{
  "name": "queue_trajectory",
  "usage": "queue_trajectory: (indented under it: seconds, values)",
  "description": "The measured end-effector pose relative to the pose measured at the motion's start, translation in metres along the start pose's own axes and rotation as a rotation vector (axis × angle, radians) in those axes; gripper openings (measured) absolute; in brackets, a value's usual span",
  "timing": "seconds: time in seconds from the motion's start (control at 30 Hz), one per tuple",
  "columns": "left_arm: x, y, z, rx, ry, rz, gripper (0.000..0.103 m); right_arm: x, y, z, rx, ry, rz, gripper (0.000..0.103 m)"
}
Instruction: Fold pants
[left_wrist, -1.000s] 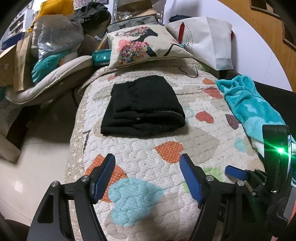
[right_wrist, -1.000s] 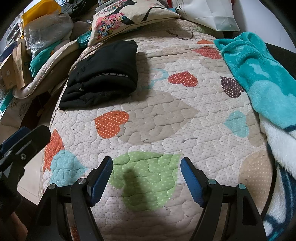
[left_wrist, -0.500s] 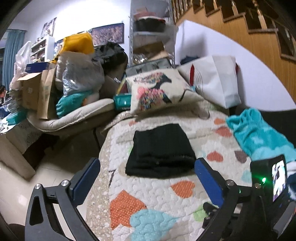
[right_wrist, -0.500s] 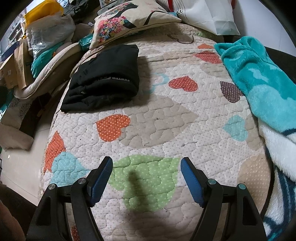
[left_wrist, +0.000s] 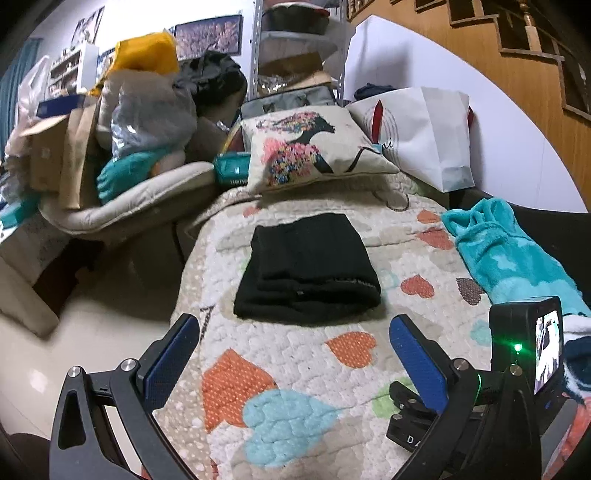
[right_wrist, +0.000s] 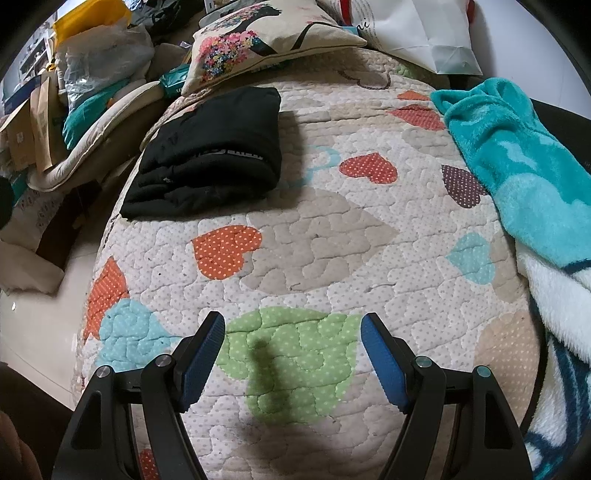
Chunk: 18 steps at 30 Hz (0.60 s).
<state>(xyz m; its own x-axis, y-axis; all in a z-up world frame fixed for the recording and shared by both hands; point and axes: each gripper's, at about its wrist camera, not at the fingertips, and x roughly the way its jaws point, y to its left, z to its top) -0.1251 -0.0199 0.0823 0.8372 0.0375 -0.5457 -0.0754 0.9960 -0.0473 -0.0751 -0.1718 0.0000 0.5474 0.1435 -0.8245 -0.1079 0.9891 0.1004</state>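
— Below the flowered cushion (left_wrist: 306, 147), what lies on the heart quilt (right_wrist: 325, 236)?
— Black pants (left_wrist: 306, 273), folded into a neat stack.
— And the grippers?
— Left gripper (left_wrist: 295, 354) and right gripper (right_wrist: 291, 350) hover near the quilt's front edge, well apart from the pants, jaws spread wide, holding nothing.

We count one folded pair of black pants (left_wrist: 306, 269), one printed cushion (left_wrist: 310, 147), one white paper bag (left_wrist: 424, 133), one teal fleece blanket (right_wrist: 517, 147), and two tools, left tool (left_wrist: 291, 365) and right tool (right_wrist: 291, 362).
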Motion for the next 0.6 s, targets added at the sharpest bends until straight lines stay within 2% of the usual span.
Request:
queue_trajectory:
  seconds: [0.6]
  values:
    - [0.011,0.007,-0.006,-0.023,0.064,0.0,0.103,0.001,-0.004,-0.002,0.008,0.03,-0.006,0.082]
